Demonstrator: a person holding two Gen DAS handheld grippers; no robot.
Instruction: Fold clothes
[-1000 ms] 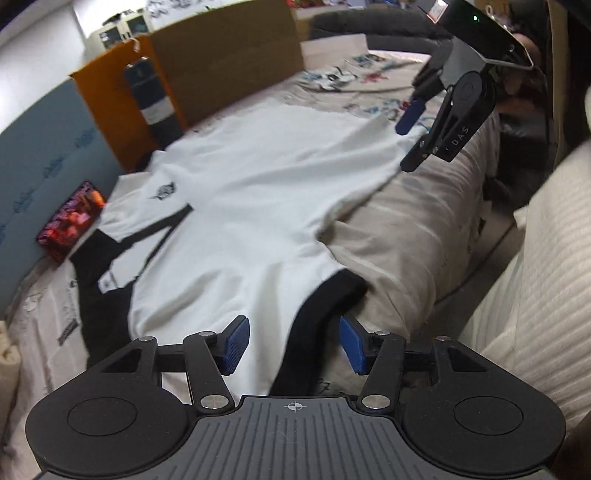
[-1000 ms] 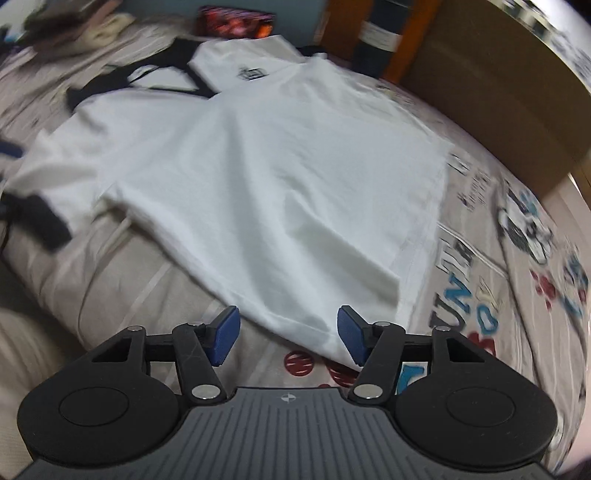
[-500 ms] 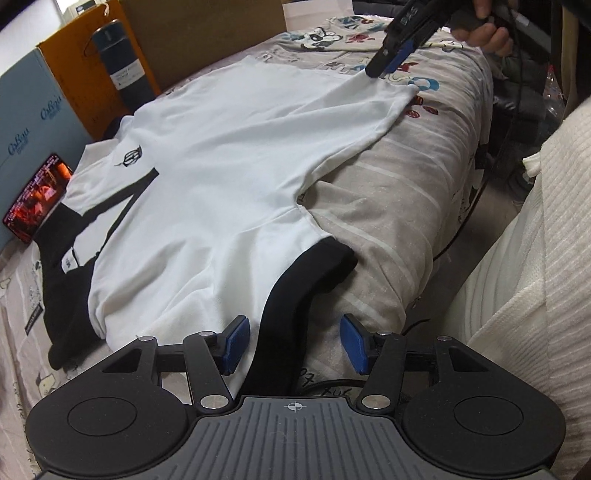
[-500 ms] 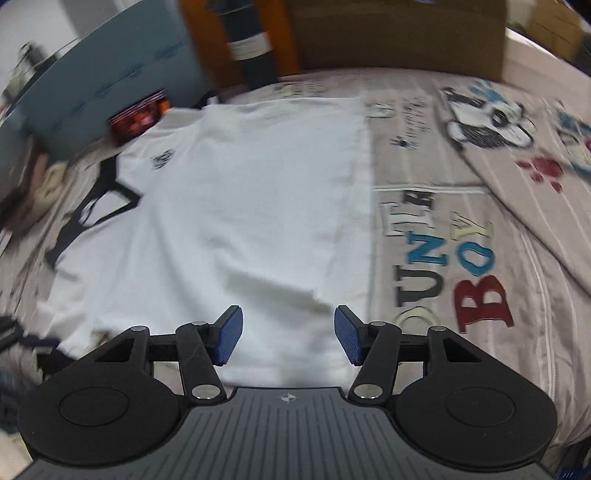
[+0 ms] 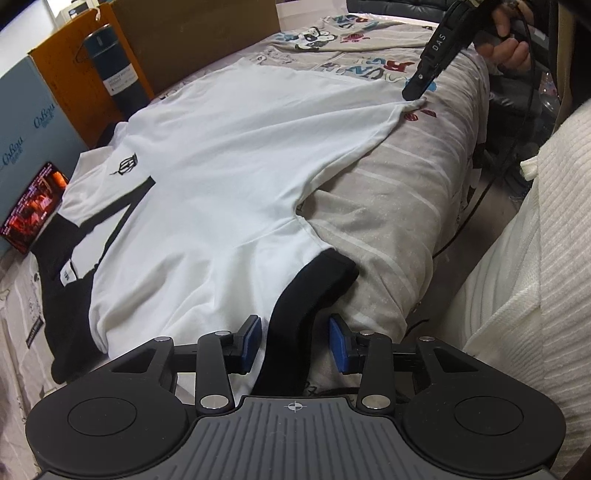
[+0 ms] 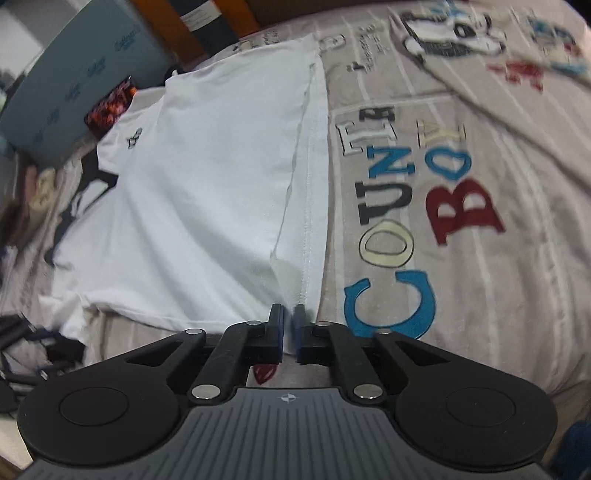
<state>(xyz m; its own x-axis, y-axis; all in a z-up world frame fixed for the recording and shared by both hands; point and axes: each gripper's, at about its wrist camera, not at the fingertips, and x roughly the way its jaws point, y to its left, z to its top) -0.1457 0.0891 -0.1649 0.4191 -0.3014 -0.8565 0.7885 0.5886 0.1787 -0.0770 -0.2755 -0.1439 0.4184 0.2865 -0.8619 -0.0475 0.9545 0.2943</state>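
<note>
A white T-shirt (image 5: 221, 166) with black trim lies spread on the bed, chest logo up. Its black sleeve cuff (image 5: 299, 295) sits between the pads of my left gripper (image 5: 294, 341). Those jaws are closing, and a gap still shows beside the cuff. In the right wrist view my right gripper (image 6: 288, 325) is closing, its pads nearly together on the near corner of the T-shirt's (image 6: 203, 203) hem. From the left wrist view the right gripper (image 5: 415, 94) pinches that corner into a small raised peak, with a hand (image 5: 509, 37) behind it.
The printed bedsheet (image 6: 406, 184) drops off at the near edge. A cardboard box (image 5: 199, 33), an orange bag with a dark flask (image 5: 114, 74), a blue box (image 5: 26, 129) and a lit phone (image 5: 33, 206) line the far side. White ribbed fabric (image 5: 535, 277) and cables (image 5: 480, 184) lie to the right.
My right gripper rolled, swung over to the hem corner and narrowed its jaws onto it. The left jaws drew in around the black cuff.
</note>
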